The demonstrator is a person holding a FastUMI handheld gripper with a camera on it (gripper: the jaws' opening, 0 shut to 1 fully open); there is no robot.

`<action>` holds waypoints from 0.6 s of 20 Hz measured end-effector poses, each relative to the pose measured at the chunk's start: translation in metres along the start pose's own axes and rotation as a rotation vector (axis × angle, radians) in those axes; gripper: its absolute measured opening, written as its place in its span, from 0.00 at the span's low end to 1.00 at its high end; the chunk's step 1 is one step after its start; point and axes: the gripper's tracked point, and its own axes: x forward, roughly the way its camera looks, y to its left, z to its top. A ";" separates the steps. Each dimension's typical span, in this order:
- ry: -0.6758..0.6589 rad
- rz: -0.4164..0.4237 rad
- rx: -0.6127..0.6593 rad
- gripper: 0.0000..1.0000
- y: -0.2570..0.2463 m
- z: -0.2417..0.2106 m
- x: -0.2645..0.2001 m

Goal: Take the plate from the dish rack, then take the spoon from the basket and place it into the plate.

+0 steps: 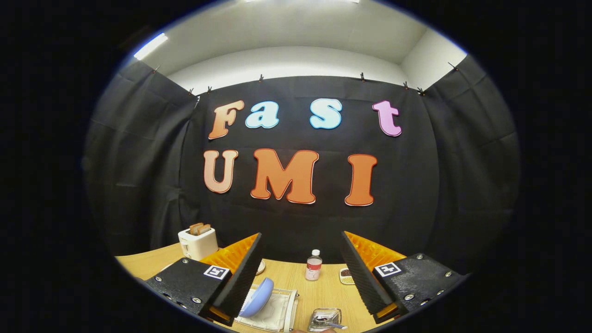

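My gripper [300,259] is held high above the wooden table [323,286], its fingers wide apart with nothing between them. Below and just inside the left finger, a light blue plate [257,297] stands tilted on edge in a white wire dish rack [277,311]. To the right of the rack sits a small wire basket [325,319] with a spoon handle [336,325] sticking out of it toward the right. Both lie low between the fingers, well under them.
A white toaster [198,242] with two slices of toast stands at the table's far left. A small bottle [313,265] with a white cap stands at the back middle, a small dish [345,275] to its right beside the right finger.
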 end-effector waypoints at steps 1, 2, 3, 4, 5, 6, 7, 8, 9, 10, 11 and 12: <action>0.009 0.005 0.004 0.98 0.001 -0.002 0.000; 0.017 0.008 0.010 0.98 0.002 -0.005 0.002; 0.021 0.011 0.013 0.98 0.002 -0.004 0.002; 0.024 0.012 0.015 0.98 0.003 -0.005 0.002; 0.027 0.012 0.013 0.98 0.003 -0.006 0.002; 0.032 0.015 0.012 0.98 0.003 -0.007 0.003; 0.037 0.018 0.009 0.98 0.004 -0.009 0.003; 0.050 0.024 0.007 0.98 0.005 -0.012 0.002; 0.071 0.032 0.008 0.98 0.007 -0.017 0.003; 0.096 0.042 0.011 0.98 0.010 -0.024 0.003; 0.122 0.053 0.014 0.98 0.013 -0.030 0.005; 0.147 0.061 0.018 0.98 0.016 -0.036 0.007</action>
